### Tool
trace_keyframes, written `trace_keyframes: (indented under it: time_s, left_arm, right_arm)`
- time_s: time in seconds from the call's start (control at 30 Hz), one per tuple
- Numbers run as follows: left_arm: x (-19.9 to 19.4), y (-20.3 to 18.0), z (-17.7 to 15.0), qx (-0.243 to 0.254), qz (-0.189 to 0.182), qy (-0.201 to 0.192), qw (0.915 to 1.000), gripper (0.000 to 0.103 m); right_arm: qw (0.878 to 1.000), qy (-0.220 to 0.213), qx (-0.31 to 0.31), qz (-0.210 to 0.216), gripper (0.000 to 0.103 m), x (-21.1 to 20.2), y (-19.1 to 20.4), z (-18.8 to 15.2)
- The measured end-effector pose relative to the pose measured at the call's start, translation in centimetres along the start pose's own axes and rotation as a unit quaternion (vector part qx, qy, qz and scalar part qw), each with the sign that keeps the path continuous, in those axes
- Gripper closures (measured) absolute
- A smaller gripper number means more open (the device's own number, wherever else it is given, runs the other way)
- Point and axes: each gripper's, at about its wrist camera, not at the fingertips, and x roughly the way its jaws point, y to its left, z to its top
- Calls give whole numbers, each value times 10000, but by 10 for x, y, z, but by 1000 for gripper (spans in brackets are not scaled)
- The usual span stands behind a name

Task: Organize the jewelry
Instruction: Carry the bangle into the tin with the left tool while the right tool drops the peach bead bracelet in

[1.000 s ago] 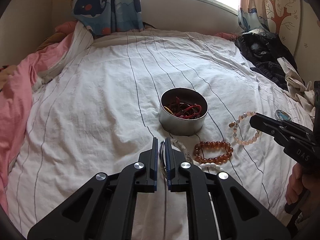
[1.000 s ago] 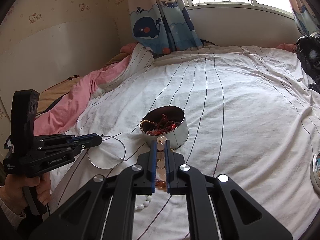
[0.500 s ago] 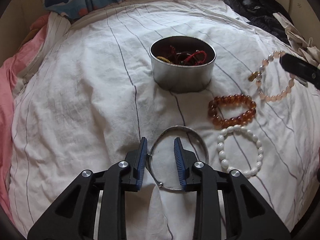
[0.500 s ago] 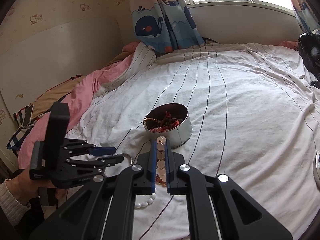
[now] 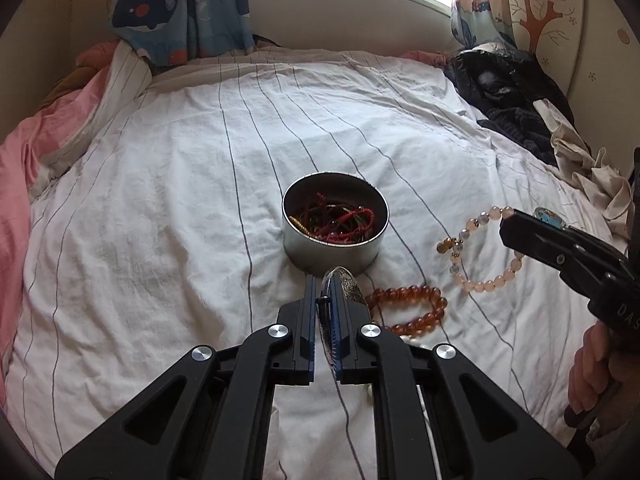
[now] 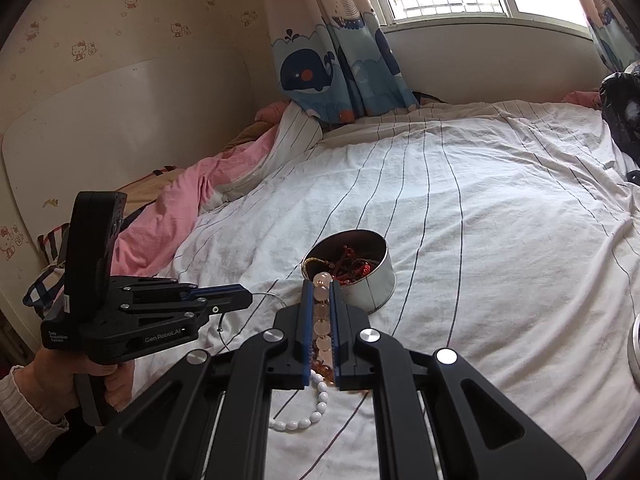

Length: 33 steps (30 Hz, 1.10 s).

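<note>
**Desk:** Left gripper (image 5: 325,280), wide or narrow?

**Photographer:** Narrow. Just pinched shut on a silver bangle (image 5: 345,286), clamped edge-on between the blue pads and sticking out past the tips. Seen from the right wrist as a thin ring beyond the left gripper (image 6: 240,298), gripped at the handle by a hand (image 6: 60,376) in a pale ribbed cuff.

**Desk:** And the right gripper (image 6: 322,286)?

**Photographer:** Also narrow, closed on a pink bead bracelet (image 5: 480,280), several beads lined up between the fingers. Hard to say whether lifted clear of the striped white sheet (image 5: 160,220) or resting on it.

**Desk:** Where to place the rest of the jewelry?

**Photographer:** Pictured mid-bed: a round metal tin (image 5: 332,258), open, holding a tangle of red cords (image 5: 348,220). Just ahead of the bangle in the left wrist view. Beside the left fingers, lying flat on the sheet, an amber bead bracelet (image 5: 408,300). Nearer the camera, a white bead bracelet (image 6: 316,404), partly hidden under the right gripper.

**Desk:** Background?

**Photographer:** Whale-print curtain (image 6: 316,72) under the window, pink blanket (image 6: 160,216) bunched along one side, dark clothes (image 5: 512,96) heaped on the other.
</note>
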Motion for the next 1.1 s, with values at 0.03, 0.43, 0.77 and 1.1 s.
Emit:
trace_keyframes:
  time_s: [0.03,0.43,0.77,1.1]
  left_arm:
    - [-1,-1,3,-71,-37,-77,9999,97]
    - [46,11,45,-752,-494,-412,9951,96]
    - [68,38,40,-977,-84,-291,9948,73]
    - [41,26,8,-708,128,-28,9974,54]
  right_arm:
    - [10000,-24,-12,14,95,0,1,3]
    - [9999,-69,-131,80,95,35,-3,43]
    - [9986,518,24,117,94,101,-9,54]
    - [9941,836,153,-675,74,69,-24,16]
